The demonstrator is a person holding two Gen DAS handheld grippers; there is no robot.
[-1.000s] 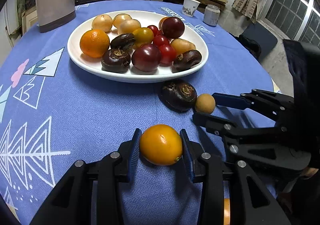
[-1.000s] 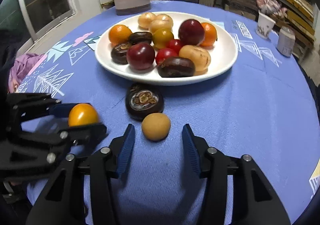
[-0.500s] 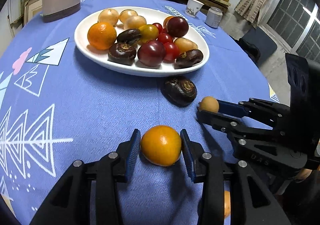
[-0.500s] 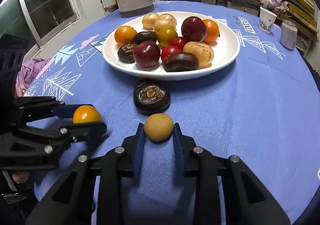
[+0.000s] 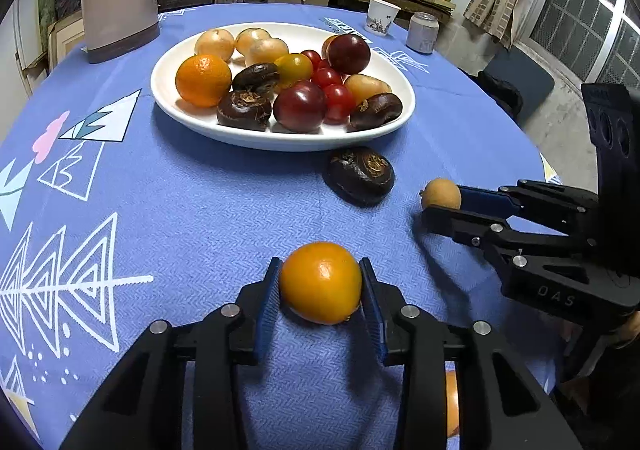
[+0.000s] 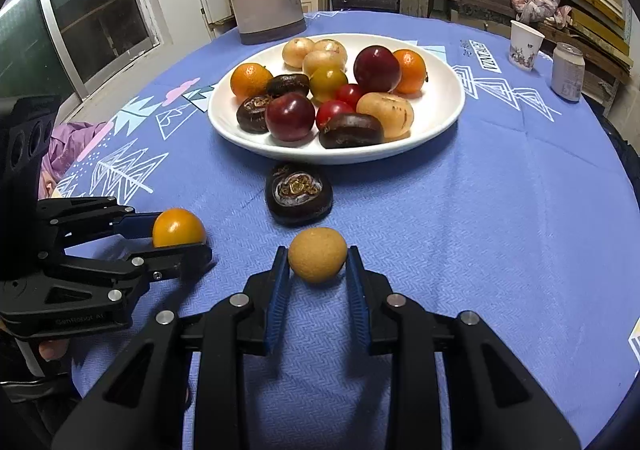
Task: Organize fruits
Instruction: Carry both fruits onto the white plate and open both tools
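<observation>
Left tongs grip an orange fruit; right tongs grip a small tan fruit, a dark water chestnut at its twelve o'clock, before the white plate.

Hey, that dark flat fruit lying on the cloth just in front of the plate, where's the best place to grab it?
Probably across the dark fruit's smooth rounded sides, coming from the near side low over the cloth. It lies flat with its rough crown up, and the plate rim sits close behind.
</observation>
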